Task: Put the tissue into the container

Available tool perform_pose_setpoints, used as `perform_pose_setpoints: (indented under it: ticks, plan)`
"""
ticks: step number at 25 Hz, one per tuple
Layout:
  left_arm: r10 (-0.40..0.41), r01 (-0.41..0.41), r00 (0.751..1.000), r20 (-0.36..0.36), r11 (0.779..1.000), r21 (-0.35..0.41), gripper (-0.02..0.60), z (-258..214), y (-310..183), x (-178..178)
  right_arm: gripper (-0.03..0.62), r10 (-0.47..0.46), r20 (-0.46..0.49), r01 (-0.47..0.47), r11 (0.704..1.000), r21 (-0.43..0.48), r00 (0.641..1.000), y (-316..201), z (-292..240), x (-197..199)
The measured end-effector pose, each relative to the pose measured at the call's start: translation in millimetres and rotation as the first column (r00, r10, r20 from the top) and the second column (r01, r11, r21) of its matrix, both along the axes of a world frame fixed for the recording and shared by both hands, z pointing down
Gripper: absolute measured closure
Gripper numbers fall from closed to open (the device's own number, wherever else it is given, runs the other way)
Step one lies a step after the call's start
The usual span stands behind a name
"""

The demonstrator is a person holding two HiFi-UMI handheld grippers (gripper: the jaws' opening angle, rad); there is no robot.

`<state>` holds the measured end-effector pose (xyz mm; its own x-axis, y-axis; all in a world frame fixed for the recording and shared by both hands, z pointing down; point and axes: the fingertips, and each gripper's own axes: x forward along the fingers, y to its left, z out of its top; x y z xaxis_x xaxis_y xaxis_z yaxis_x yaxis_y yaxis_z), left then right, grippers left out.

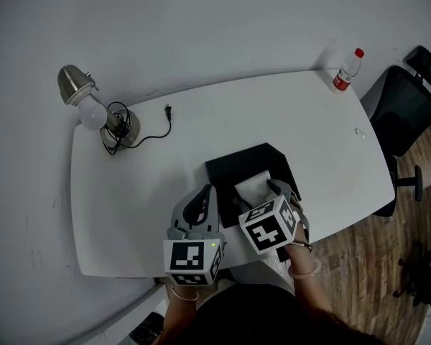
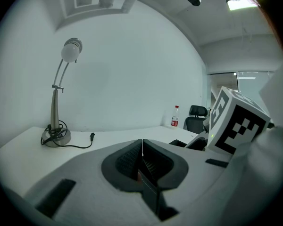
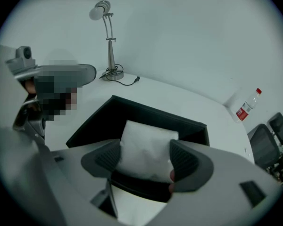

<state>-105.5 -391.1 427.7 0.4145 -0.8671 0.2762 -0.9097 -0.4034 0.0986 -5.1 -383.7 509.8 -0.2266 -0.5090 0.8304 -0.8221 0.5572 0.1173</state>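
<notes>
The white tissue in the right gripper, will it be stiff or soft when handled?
Probably soft and light: the tissue wrinkles and bulges between the jaws of the right gripper. It likely holds some shape too, since its upper edge stands upright over the black container. It should not roll.

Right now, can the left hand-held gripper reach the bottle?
Probably not. The bottle stands at the far right corner of the table, with the black container and the right hand-held gripper between it and the left hand-held gripper.
</notes>
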Motion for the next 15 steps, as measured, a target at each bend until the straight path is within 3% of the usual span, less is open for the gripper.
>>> perform_pose_setpoints:
  ticks: [7, 15]
  plan:
    - [-0.009, 0.009, 1.000, 0.005, 1.000, 0.009, 0.554, -4.6, 4.5, -5.1, 0.256, -0.012, -0.010, 0.012, 1.000, -0.017, 1.000, -0.5, 0.8, -0.3]
    - [-0.035, 0.034, 0.999, 0.015, 0.999, 0.027, 0.554, -13.5, 16.2, -16.8, 0.256, -0.011, 0.033, 0.007, 0.994, 0.108, 0.999, 1.4, -20.0, -1.9]
